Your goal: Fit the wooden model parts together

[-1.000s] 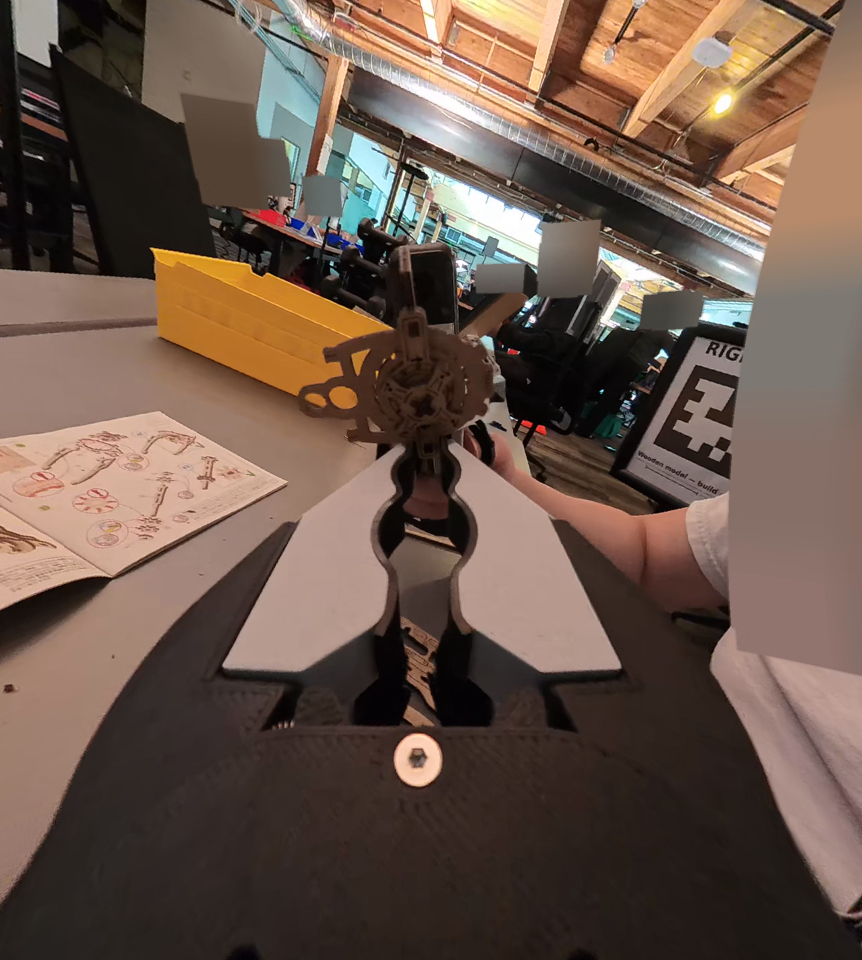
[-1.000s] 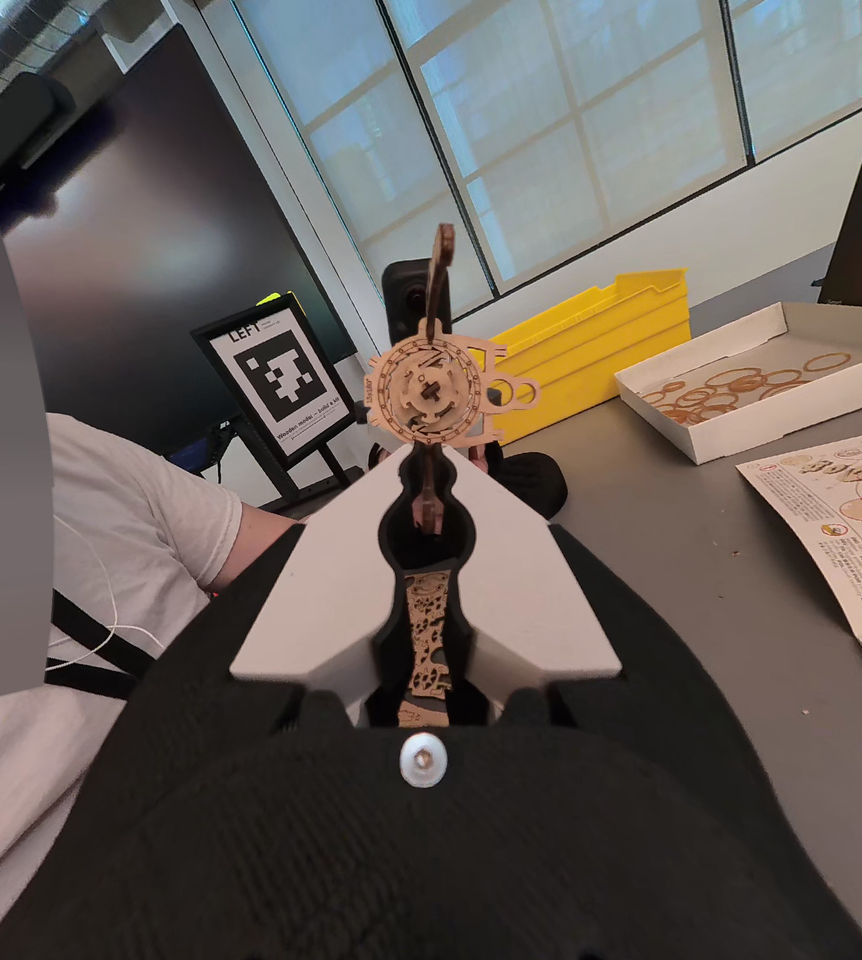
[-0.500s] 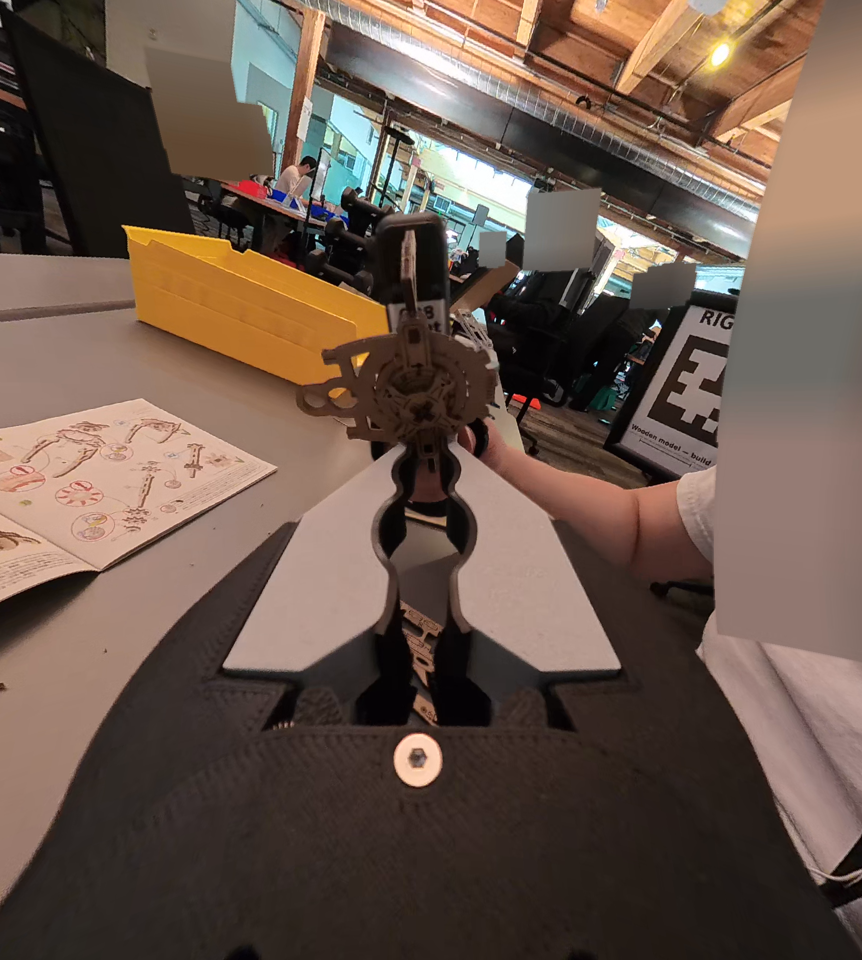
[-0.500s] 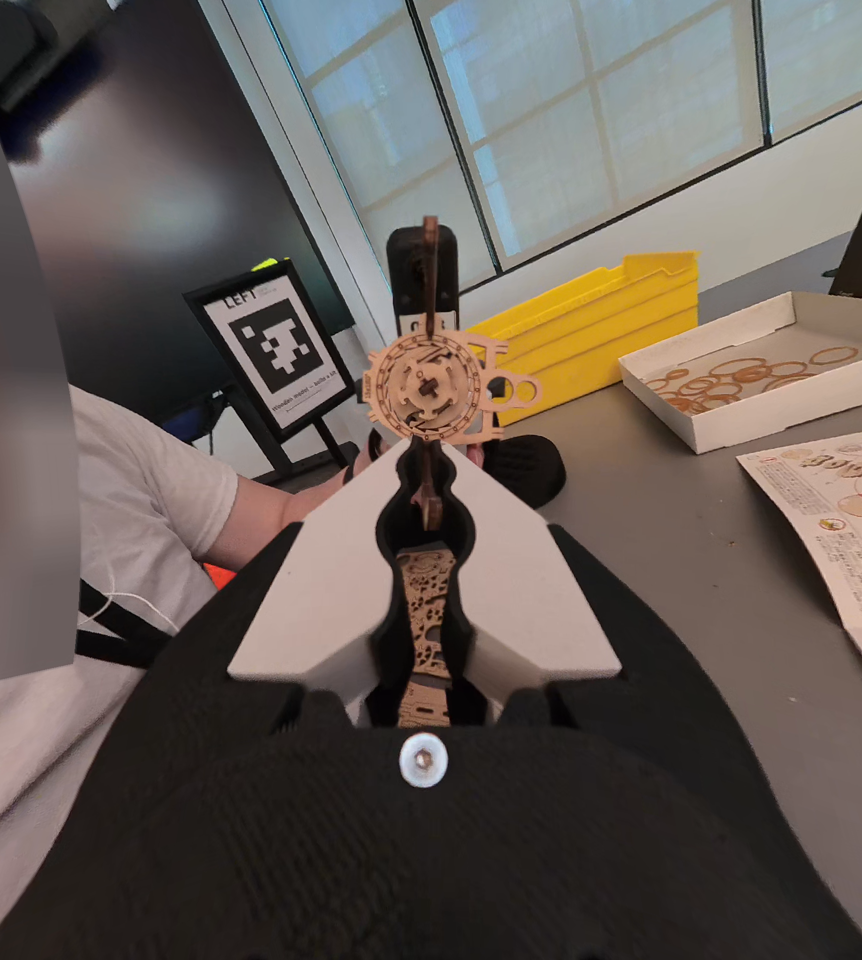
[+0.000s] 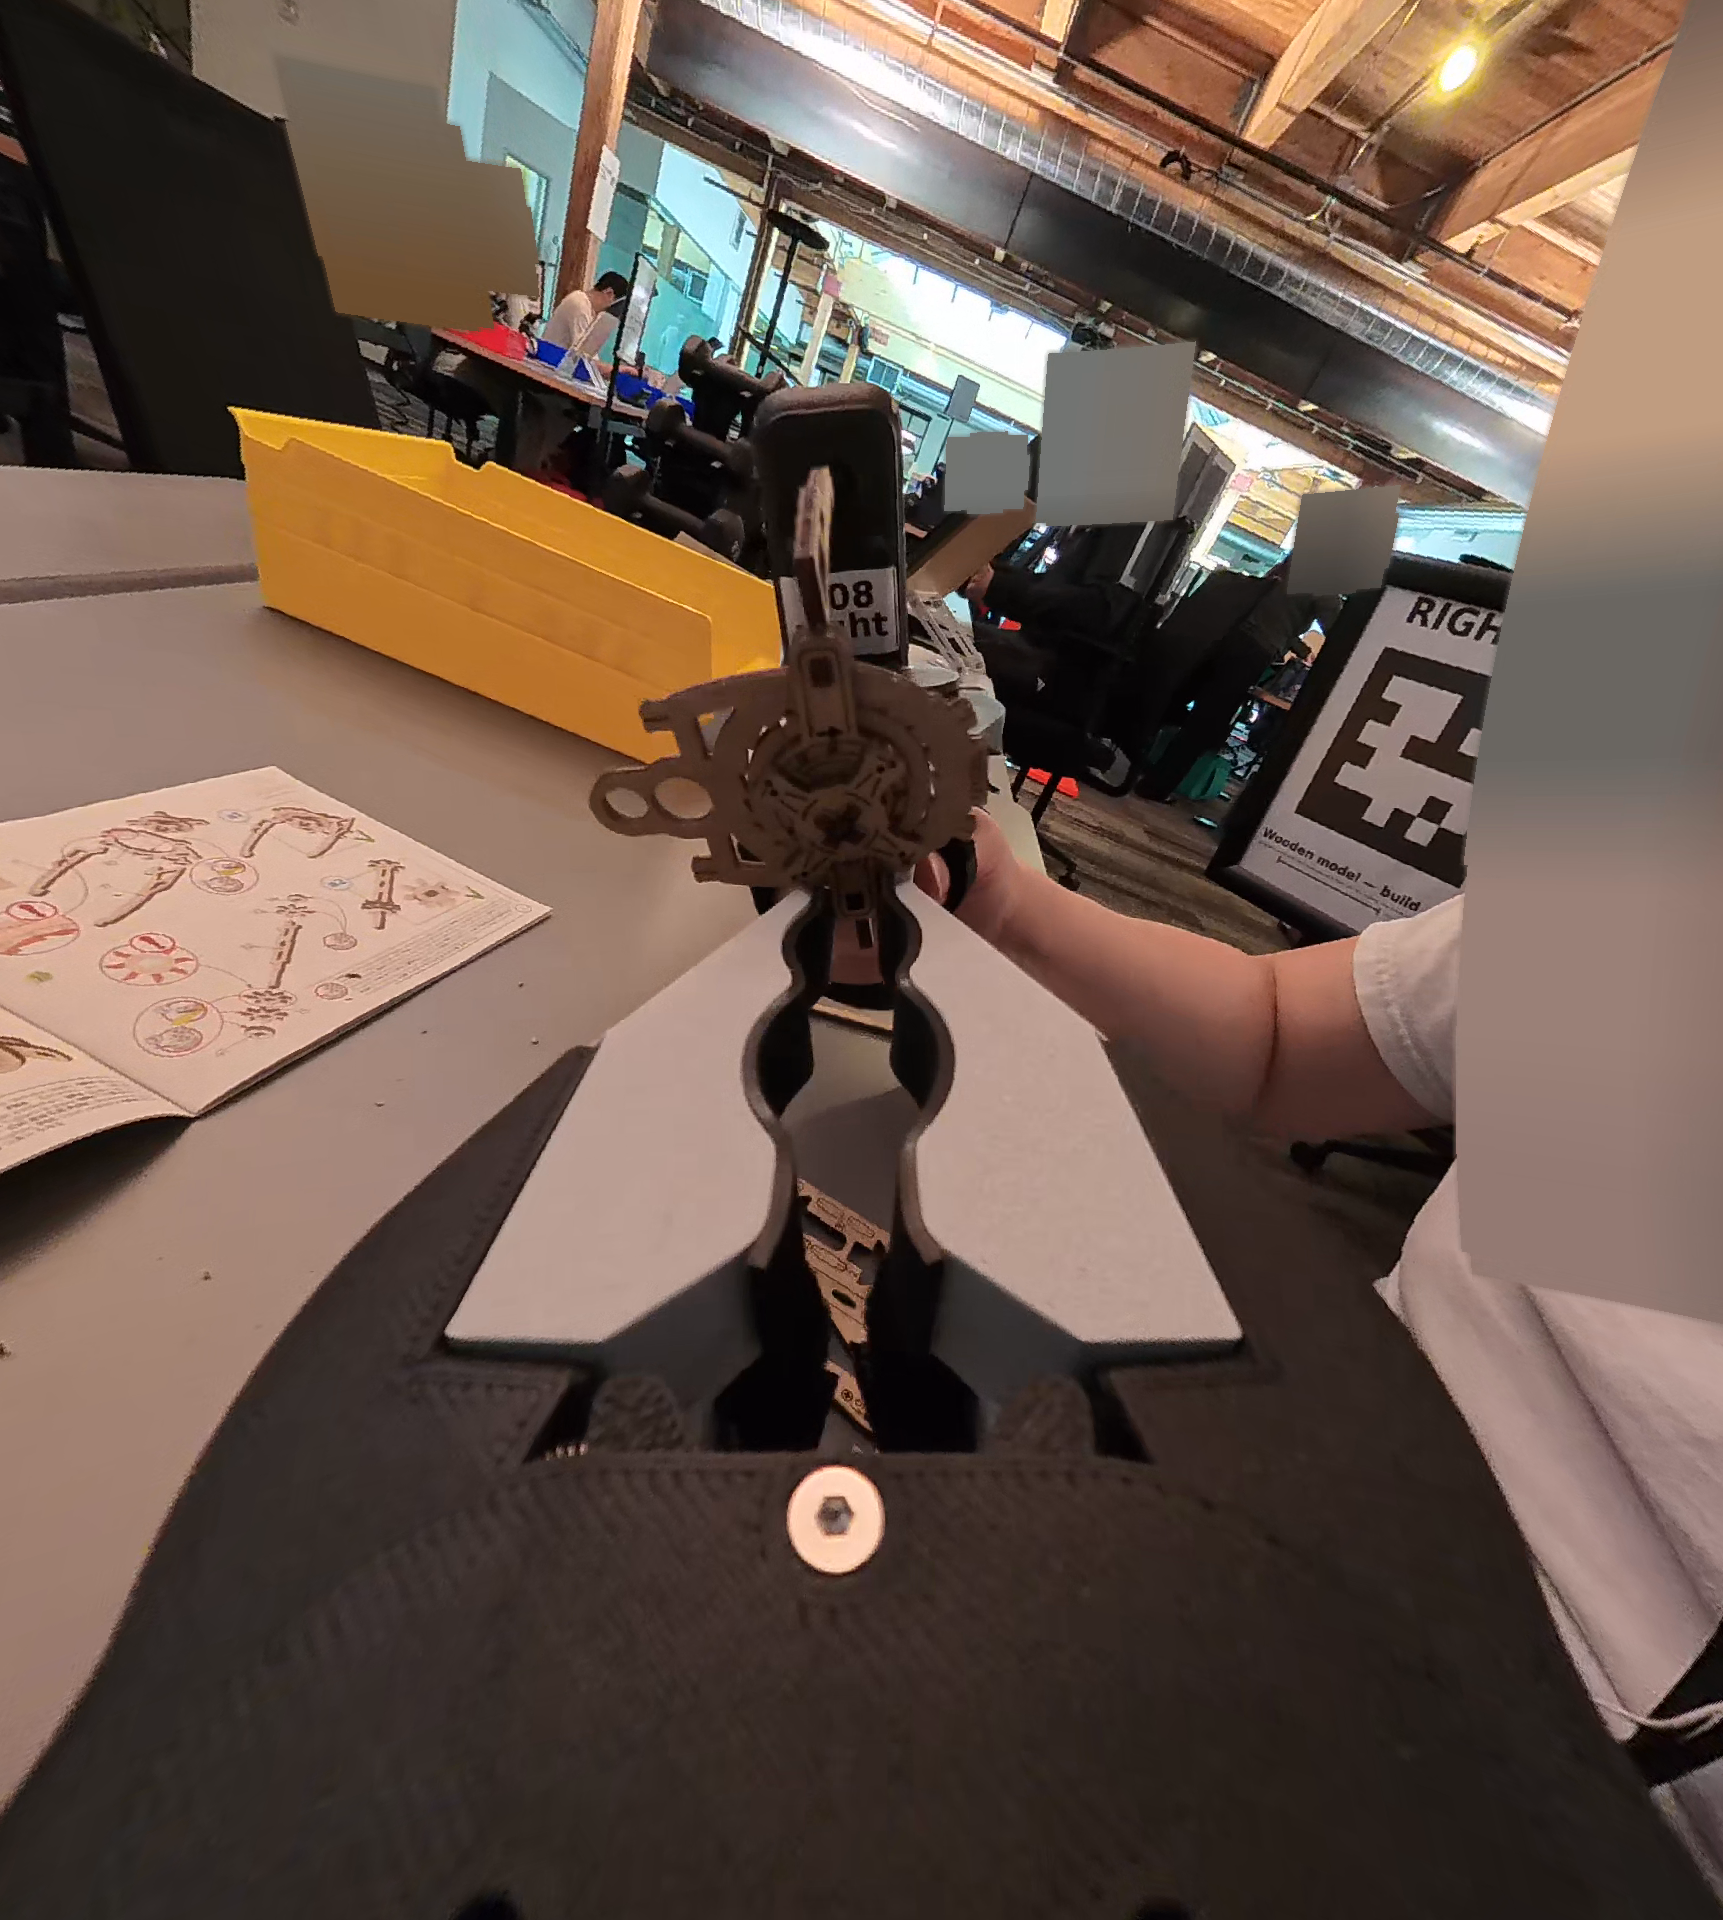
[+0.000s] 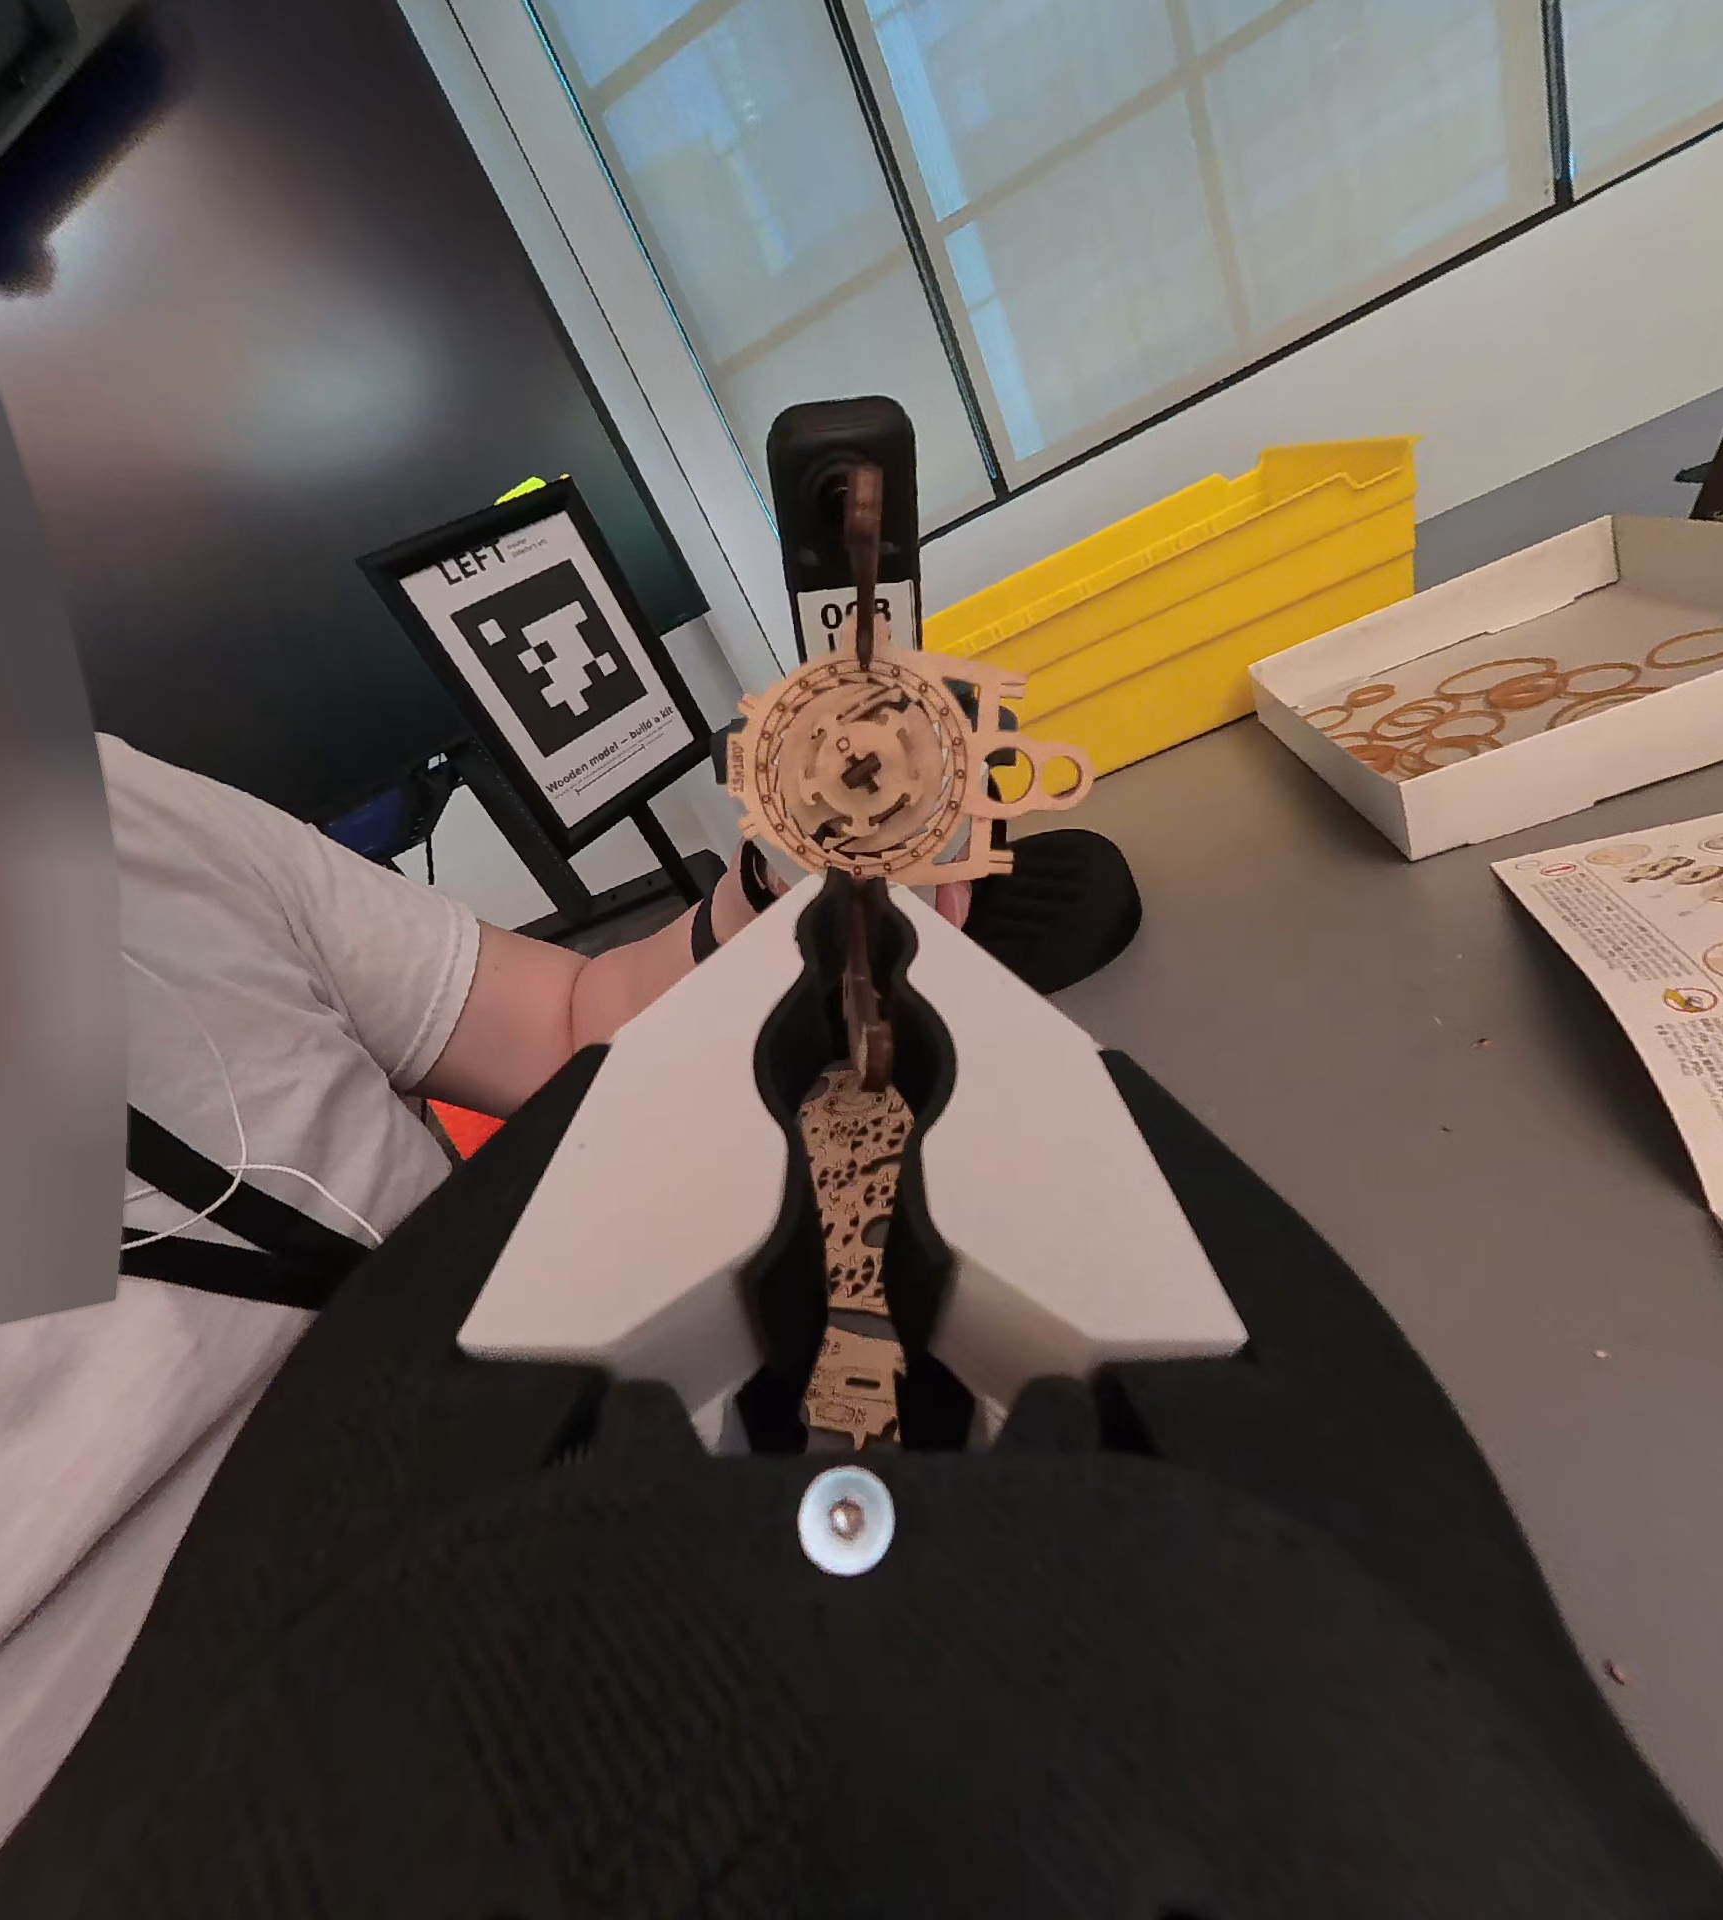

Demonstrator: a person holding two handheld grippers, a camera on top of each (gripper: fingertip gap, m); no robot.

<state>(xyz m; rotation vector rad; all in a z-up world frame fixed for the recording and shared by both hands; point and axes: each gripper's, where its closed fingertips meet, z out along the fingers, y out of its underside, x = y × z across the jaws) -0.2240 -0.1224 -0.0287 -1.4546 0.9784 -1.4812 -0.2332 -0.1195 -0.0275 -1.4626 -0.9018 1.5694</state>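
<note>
Left wrist view: the left gripper (image 5: 849,914) is closed on the lower edge of the round wooden gear assembly (image 5: 805,790), held above the grey surface (image 5: 213,1299). Right wrist view: the right gripper (image 6: 862,894) is clamped on a thin dark wooden strip (image 6: 862,997) standing edge-on against the same assembly. A yellow bin (image 6: 1179,603) and an instruction booklet (image 5: 161,956) lie on the surface.
</note>
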